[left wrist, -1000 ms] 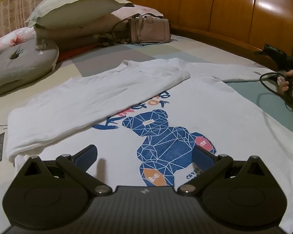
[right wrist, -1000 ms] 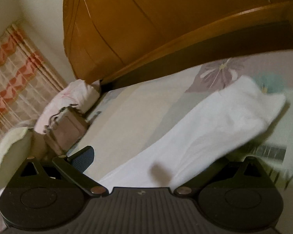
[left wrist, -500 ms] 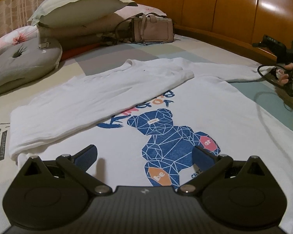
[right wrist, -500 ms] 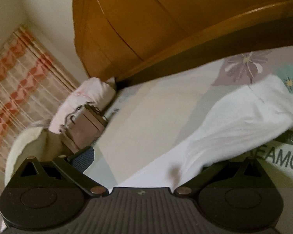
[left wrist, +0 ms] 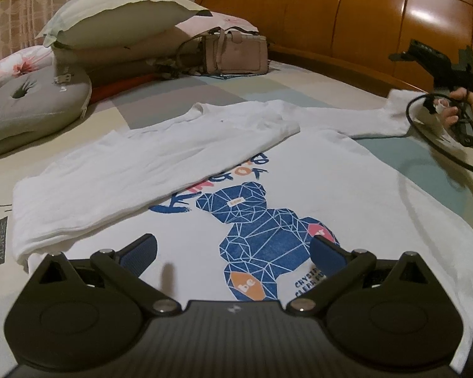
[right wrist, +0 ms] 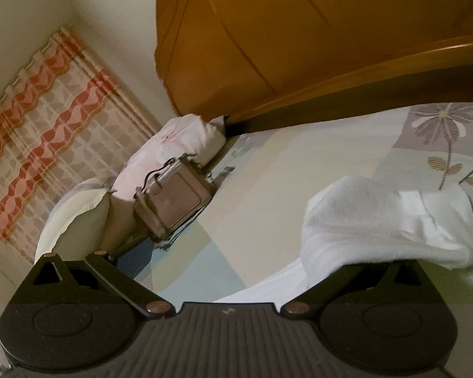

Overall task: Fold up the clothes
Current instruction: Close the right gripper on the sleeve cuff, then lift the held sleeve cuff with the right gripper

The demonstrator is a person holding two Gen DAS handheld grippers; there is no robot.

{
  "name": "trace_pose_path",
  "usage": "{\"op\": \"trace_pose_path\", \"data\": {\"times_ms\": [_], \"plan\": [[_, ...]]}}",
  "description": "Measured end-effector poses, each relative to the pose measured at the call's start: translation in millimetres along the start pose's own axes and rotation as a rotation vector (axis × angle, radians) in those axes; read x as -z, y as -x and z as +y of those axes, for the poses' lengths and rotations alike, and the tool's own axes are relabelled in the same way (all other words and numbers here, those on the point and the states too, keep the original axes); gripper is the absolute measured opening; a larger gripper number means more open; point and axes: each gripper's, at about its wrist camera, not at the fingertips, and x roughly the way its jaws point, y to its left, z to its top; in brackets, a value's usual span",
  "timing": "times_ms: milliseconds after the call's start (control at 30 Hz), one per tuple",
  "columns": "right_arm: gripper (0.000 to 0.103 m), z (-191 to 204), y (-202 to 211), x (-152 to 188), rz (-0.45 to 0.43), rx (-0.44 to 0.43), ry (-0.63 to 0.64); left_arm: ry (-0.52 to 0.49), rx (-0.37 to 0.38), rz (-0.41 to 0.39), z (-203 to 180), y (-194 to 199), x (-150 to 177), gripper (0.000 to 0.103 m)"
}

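Sleeve (right wrist: 378, 220) lifted further, bear print (left wrist: 268, 245) left-only

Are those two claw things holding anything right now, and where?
Left gripper: nothing, jaws open above the T-shirt. Right gripper: jaws open too; the sleeve only drapes over one side, not pinched.

A white long-sleeved shirt (left wrist: 299, 170) lies face up across the middle of the frame on the bed, its blue geometric bear print at lower centre. One sleeve is folded over the chest at centre left; the other sleeve (right wrist: 378, 220) stretches toward the upper right, its end lifted.
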Motion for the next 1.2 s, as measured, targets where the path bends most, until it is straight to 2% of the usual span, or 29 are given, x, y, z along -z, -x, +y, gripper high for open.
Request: {"op": "trace_pose_path", "data": {"times_ms": [300, 467, 733, 1000, 1200], "plan": [[0.103, 46, -2, 7, 0.063, -0.016, 0.094, -0.049, 0.05, 0.008, -3, 13, -1, 0.102], [0.103, 73, -8, 12, 0.095, -0.011, 0.143, -0.085, 0.026, -0.021, -4, 25, -3, 0.102], [0.103, 122, -19, 25, 0.147, -0.049, 0.246, -0.118, 0.023, -0.052, 1, 41, -4, 0.102], [0.103, 163, -31, 42, 0.188, -0.084, 0.314, -0.163, 0.082, -0.086, -1, 55, -2, 0.102], [0.103, 192, -38, 51, 0.214, -0.118, 0.352, -0.156, 0.103, -0.109, 0, 62, -4, 0.102]]}}
